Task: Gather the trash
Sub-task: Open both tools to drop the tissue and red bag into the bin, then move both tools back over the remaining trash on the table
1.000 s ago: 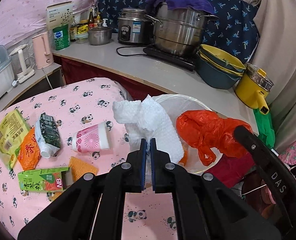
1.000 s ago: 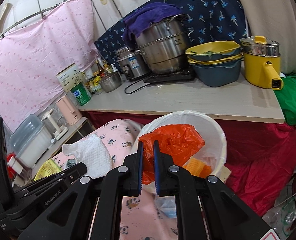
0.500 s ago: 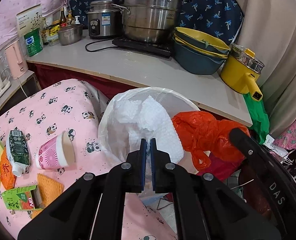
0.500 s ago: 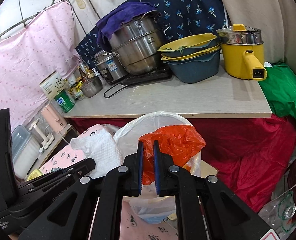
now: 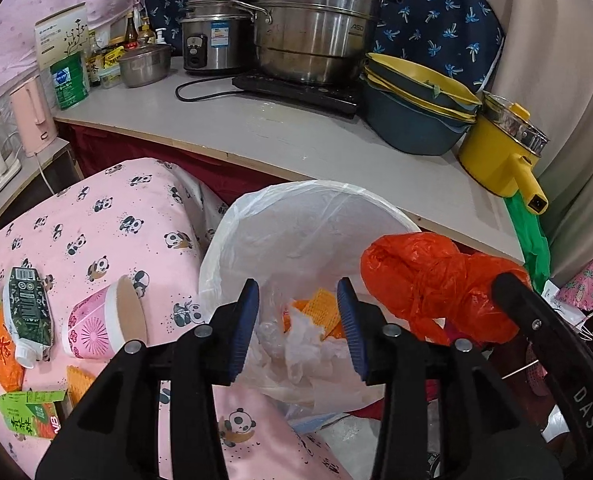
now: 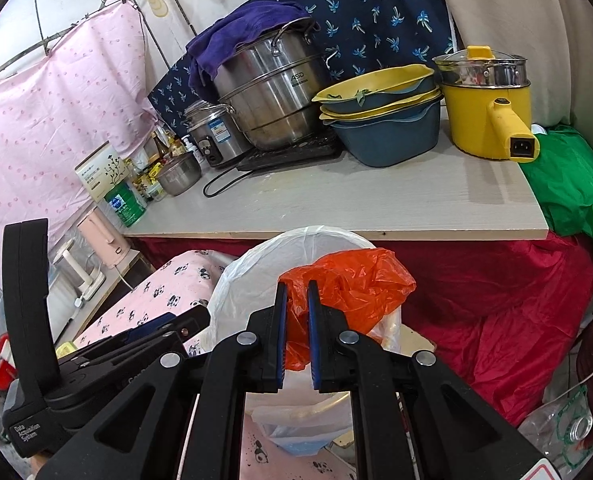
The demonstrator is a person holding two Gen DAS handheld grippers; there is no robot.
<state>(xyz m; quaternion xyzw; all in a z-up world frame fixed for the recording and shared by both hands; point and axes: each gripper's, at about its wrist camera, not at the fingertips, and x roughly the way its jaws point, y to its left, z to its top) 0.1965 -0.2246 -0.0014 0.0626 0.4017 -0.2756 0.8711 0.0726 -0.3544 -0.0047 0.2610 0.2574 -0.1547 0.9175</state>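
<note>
One piece of trash has just gone in: a second ago the left hand-held gripper [image 5: 298,326] was pinching a crumpled white paper towel over the pink panda sheet [image 5: 108,216], and now its jaws are opening with nothing between them, poised above the mouth of the white-lined bin [image 5: 256,208]. The paper towel [image 5: 304,334] lies inside the liner on the near side, against an orange waffle-textured piece [image 5: 322,306] already down there. The view has also swung from the sheet to the bin, so the drop reads as done.

The right hand-held gripper [image 6: 294,334] has not changed its grip: its blue pads are pressed together on a fold of the orange plastic bag [image 6: 352,280], which hangs bunched at the right rim of the bin, partly over the opening. From the left wrist view the bag sits to the right of the bin's mouth rather than in it, so I judge it not yet released.

For the task, that leaves the bag as the next thing to let go, probably after shifting it a little further over the liner. Several items remain on the sheet to the left: a pink paper cup [image 5: 104,320] on its side, a dark green pouch [image 5: 28,308], a green drink carton [image 5: 26,414] and some orange and yellow wrappers at the left edge. The freed left hand-held gripper is the natural one to go back for them.
</note>
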